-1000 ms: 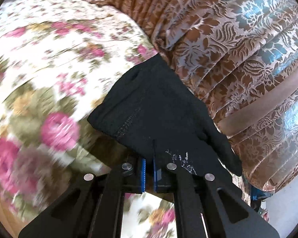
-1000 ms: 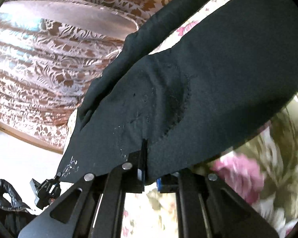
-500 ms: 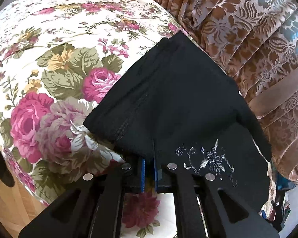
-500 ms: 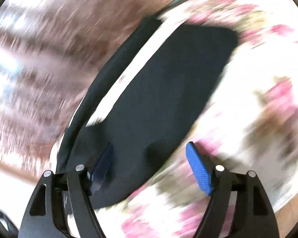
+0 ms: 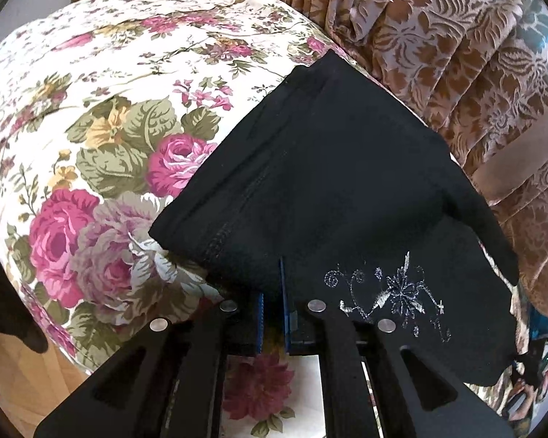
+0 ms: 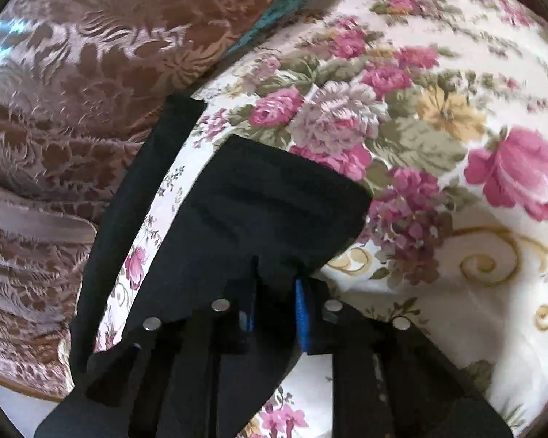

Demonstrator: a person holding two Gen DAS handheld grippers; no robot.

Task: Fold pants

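A bed (image 5: 102, 73) under a floral sheet fills most of both views, with a brown patterned curtain (image 5: 456, 54) hanging along its far side. A strip of wooden floor (image 5: 22, 376) shows at the near corner of the bed in the left view.

The black pants (image 5: 328, 189) lie on the sheet beside the curtain, folded into a broad layered panel. In the left view the upper layer ends in a stitched hem that runs down toward the tool, and a silver embroidered flower (image 5: 394, 299) sits on the lower layer just right of the fingers. In the right view the pants (image 6: 266, 211) spread away from the tool as a squared dark flap, while a narrow strip of the same cloth runs up along the curtain (image 6: 73, 91), with a band of sheet (image 6: 456, 146) showing between them.

The left tool (image 5: 272, 303) is clamped on the near edge of the pants, its blue pads almost together with cloth drawn in between. The right tool (image 6: 274, 292) is closing its jaws, and a fold of the pants sits between the blue pads, draping over the left finger.
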